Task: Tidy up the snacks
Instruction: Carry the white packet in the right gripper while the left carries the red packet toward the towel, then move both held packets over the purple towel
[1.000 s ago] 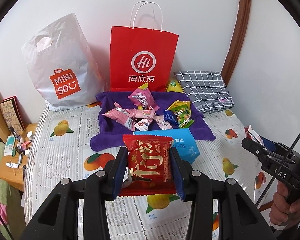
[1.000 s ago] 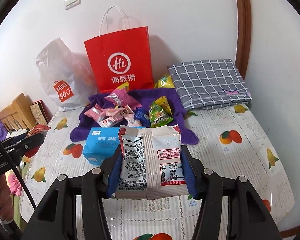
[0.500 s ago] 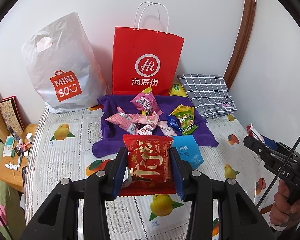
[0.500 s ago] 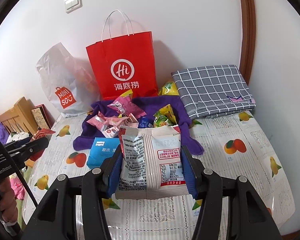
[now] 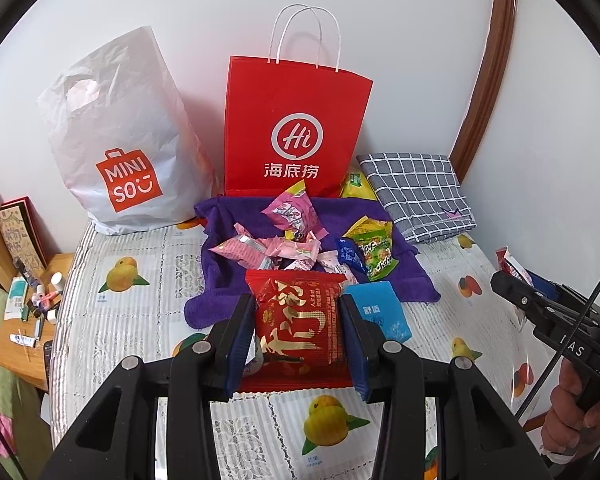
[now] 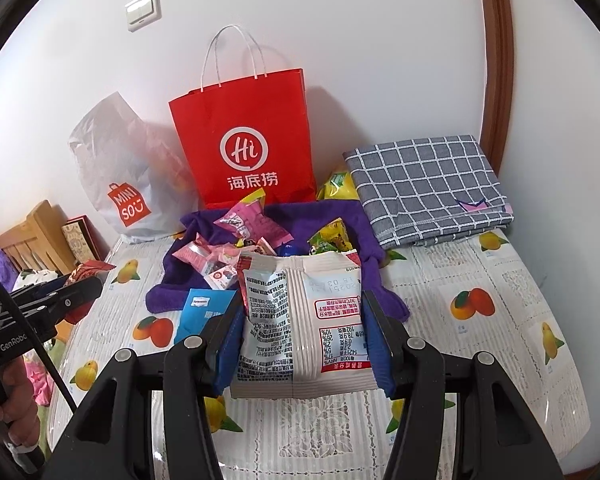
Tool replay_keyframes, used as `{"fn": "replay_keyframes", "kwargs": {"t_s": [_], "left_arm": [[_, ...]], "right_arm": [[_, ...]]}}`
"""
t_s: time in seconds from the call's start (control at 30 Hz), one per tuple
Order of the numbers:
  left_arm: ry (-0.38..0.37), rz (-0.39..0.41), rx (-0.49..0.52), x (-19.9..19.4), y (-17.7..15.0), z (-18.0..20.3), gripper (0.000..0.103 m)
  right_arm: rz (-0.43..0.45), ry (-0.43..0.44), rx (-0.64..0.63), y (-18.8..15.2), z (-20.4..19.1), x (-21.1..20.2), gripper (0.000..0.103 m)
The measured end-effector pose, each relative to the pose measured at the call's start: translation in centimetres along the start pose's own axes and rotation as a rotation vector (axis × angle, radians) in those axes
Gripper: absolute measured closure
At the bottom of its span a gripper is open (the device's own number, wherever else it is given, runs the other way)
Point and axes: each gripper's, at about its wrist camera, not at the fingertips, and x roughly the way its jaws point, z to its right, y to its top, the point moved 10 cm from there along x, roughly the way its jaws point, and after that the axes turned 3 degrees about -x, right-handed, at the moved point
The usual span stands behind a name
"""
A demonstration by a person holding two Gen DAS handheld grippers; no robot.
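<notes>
In the left wrist view, the left gripper (image 5: 298,330) has its jaws clenched on a red snack packet (image 5: 298,320), held clear above the bed (image 5: 140,320) with its fruit-print cover. Beyond it a blue packet (image 5: 380,312) lies on the bed at the near edge of a purple towel (image 5: 412,276), on which a heap of pink, green and blue snacks (image 5: 300,240) is scattered. Behind the towel stand a red paper bag (image 5: 296,128) and, to its left, a white plastic bag (image 5: 120,140); a folded checked cloth (image 5: 416,196) lies at the right. The right gripper (image 5: 512,280) shows at the right edge with a hand (image 5: 576,412) on its handle. In the right wrist view, the right gripper (image 6: 304,332) grasps a white snack packet (image 6: 300,320), printed back upward, also lifted off the bed, in front of the same towel and bags. Judging by this, both hands are mid-carry, each with one packet picked and not yet put away. The next move likely calls for bringing each packet over the open mouth of a bag, probably the red one, and letting go above it; the upright paper bag could tip if nudged.
</notes>
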Motion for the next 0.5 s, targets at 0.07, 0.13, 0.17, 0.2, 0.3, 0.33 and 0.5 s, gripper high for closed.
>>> {"fn": "replay_keyframes", "kwargs": {"t_s": [0.07, 0.13, 0.17, 0.2, 0.3, 0.33, 0.5], "left_arm": [[0.0, 0.001, 0.001, 0.2, 0.2, -0.1, 0.063], [0.0, 0.0, -0.003, 0.3, 0.2, -0.2, 0.063], [0.0, 0.0, -0.006, 0.4, 0.3, -0.3, 0.063], [0.001, 0.0, -0.007, 0.4, 0.3, -0.3, 0.063], [0.002, 0.002, -0.009, 0.6, 0.6, -0.5, 0.063], [0.002, 0.001, -0.01, 0.7, 0.6, -0.5, 0.063], [0.007, 0.001, -0.017, 1.1, 1.0, -0.9, 0.063]], "right_arm": [[0.001, -0.002, -0.002, 0.1, 0.0, 0.1, 0.049], [-0.002, -0.003, 0.0, 0.2, 0.0, 0.3, 0.049], [-0.003, -0.003, 0.001, 0.3, 0.0, 0.4, 0.049], [-0.003, -0.002, 0.002, 0.4, -0.1, 0.5, 0.049], [0.001, -0.003, -0.002, 0.7, -0.2, 0.7, 0.049], [0.002, -0.003, -0.002, 0.8, -0.3, 0.7, 0.049], [0.0, 0.006, 0.001, 1.1, -0.5, 1.3, 0.049]]}}
